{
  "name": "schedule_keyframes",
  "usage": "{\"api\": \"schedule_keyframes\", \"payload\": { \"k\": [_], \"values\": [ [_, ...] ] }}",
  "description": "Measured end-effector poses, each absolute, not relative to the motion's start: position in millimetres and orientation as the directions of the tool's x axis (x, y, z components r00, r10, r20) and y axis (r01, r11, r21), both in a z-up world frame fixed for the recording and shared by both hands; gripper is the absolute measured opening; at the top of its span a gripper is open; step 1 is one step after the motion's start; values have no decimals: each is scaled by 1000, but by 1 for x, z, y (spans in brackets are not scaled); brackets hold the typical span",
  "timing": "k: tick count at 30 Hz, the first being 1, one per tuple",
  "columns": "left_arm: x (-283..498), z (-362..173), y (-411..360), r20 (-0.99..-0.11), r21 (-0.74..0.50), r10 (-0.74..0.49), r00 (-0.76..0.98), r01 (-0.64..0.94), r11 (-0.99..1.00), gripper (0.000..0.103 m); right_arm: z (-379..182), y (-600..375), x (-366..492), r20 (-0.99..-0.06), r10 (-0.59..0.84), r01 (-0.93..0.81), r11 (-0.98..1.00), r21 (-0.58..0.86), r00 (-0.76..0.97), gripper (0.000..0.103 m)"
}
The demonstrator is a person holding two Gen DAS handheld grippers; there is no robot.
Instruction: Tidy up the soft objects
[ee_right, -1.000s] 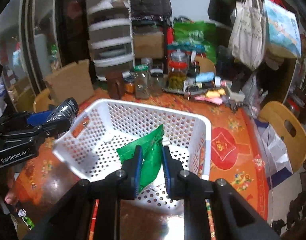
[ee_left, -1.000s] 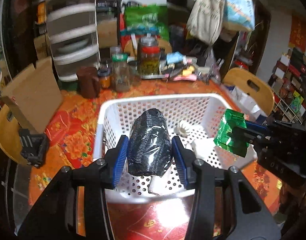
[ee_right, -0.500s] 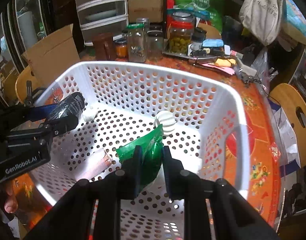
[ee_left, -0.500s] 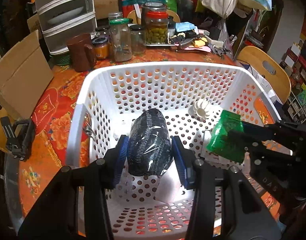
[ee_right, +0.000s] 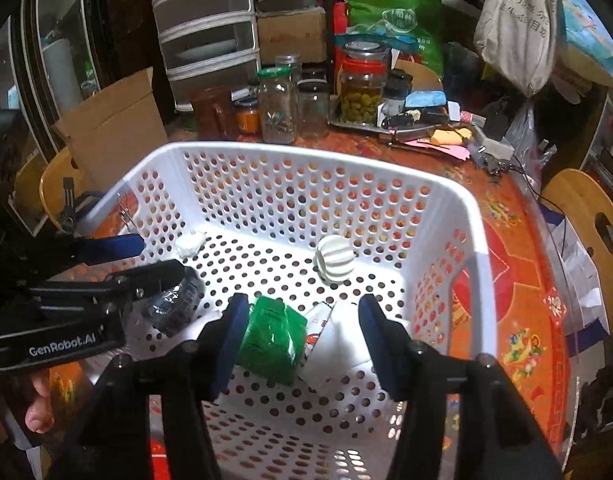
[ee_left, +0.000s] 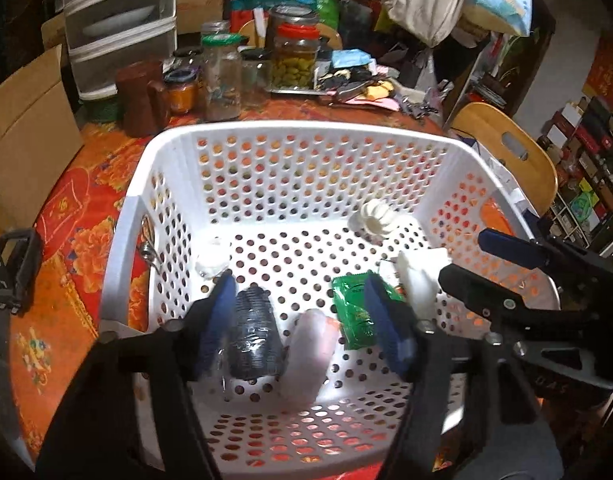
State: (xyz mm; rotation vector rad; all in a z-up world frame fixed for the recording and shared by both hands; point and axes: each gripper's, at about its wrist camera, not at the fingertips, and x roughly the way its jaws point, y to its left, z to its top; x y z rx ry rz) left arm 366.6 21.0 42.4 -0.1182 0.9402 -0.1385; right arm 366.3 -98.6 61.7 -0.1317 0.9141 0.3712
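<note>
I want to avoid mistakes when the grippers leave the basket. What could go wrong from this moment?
1. The left gripper, whose jaws have just been opening, has one finger right beside the black bundle; lifting out could drag it.
2. The right gripper, likewise just opened, stands close against the green packet, which might catch.
3. Both grippers crowd the white basket and could collide.

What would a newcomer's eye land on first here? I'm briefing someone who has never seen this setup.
The big white perforated basket on the orange-red flowered tablecloth fills both views. On its floor lie a green foil packet between the open right gripper's jaws and a black wrapped bundle between the open left gripper's jaws. Glass jars crowd the table behind it.
</note>
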Motion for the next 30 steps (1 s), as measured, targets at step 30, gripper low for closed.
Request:
{"api": "schedule_keyframes", "payload": {
  "k": [30],
  "values": [
    [223,88,57,-686,-128,-121,718,44,991,103,103,-138,235,-644,157,-234,972,-34,749,98]
  ]
}}
